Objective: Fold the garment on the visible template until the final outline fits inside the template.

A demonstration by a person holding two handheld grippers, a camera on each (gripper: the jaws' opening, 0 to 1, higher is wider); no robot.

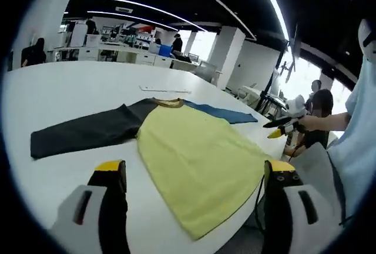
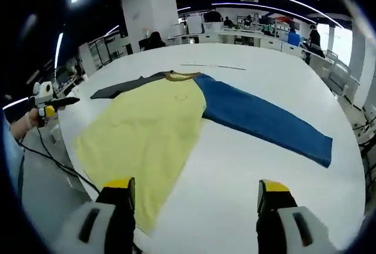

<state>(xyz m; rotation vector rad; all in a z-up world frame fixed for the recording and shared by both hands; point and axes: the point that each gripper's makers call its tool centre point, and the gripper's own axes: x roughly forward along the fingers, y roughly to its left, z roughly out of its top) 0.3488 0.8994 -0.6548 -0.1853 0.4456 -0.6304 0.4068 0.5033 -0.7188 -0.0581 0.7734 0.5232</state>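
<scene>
A long-sleeved shirt lies flat on the white table point(image 1: 59, 89), its yellow body point(image 1: 197, 148) spread towards the near edge. The dark grey sleeve point(image 1: 88, 130) stretches out left and the blue sleeve point(image 1: 226, 114) runs far right. In the right gripper view the yellow body point(image 2: 147, 124) is on the left and the blue sleeve point(image 2: 264, 122) reaches right. My left gripper point(image 1: 195, 167) is open above the shirt's hem, holding nothing. My right gripper point(image 2: 195, 186) is open over bare table point(image 2: 235, 171) beside the hem. A thin faint line point(image 1: 164, 89) lies beyond the collar.
The right gripper point(image 1: 282, 126) shows at the table's far side, held by a hand. The left gripper point(image 2: 53, 104) hangs off the table's left edge, with a black cable point(image 2: 47, 154) drooping below it. Office desks point(image 1: 117, 51) and people stand far behind.
</scene>
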